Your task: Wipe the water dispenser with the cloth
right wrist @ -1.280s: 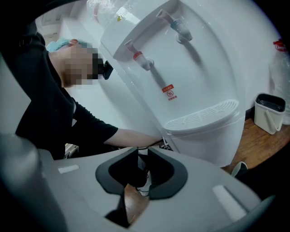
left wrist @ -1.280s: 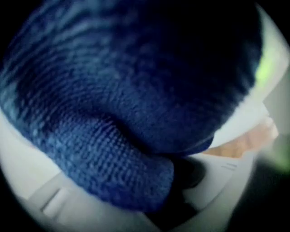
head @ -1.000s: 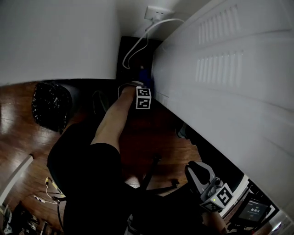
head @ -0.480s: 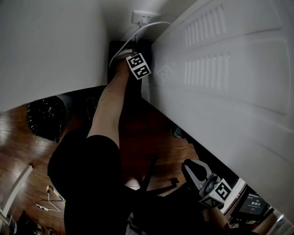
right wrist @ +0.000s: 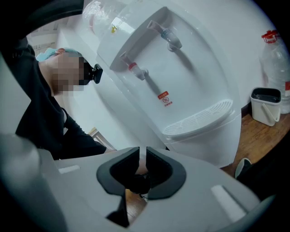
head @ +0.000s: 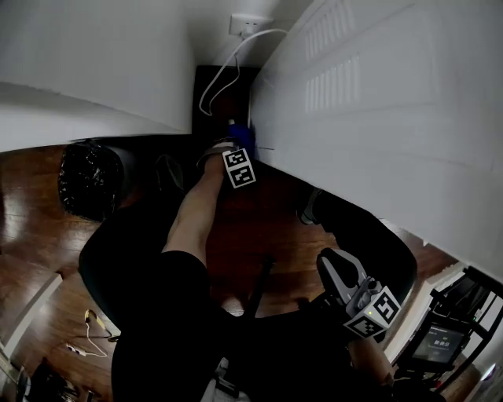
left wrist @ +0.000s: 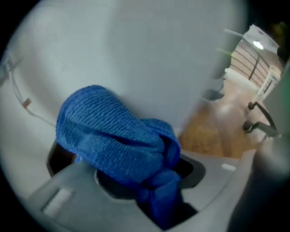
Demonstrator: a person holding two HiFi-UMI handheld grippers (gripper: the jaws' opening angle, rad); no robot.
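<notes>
**Left gripper** (left wrist: 152, 181)
- The jaws are clamped on one blue cloth (left wrist: 113, 136).
- The cloth is bunched ahead of the tips and pressed against the white side panel of the water dispenser (left wrist: 149, 54).
- In the head view the cloth is seen just beyond the gripper's marker cube, low on the panel.

**Right gripper** (right wrist: 141, 165)
- The jaws have just been closing and only a thin slit is left between them.
- Nothing is held between them and nothing is touched.
- The gripper is held well apart from the dispenser, and the dispenser's front is faced.

**Counted ahead of the right gripper**
- Two taps are noted, one red-tipped (right wrist: 136, 70) and one blue-tipped (right wrist: 170, 37).
- One ribbed drip tray (right wrist: 199, 118) is seen below the taps.
- One red-and-white sticker (right wrist: 165, 97) is seen between the taps and the tray.

**To the right of the right gripper**
- One small white bucket (right wrist: 266, 106) is stood on the wooden floor.
- One clear bottle with a red cap (right wrist: 273, 59) is seen beside the bucket.

**To the left of the right gripper**
- One person in dark clothing (right wrist: 41, 113) is seen.

**Beyond the left gripper**
- One wall socket (head: 250, 23) is noted, with one white cable (head: 228, 71) hung from it.
- The cable lies in the narrow gap between wall and dispenser, and the person's bare arm (head: 192, 212) is stretched toward that gap.
- To the gripper's left, one black bin bag (head: 88, 179) is noted on the floor (head: 31, 228).
</notes>
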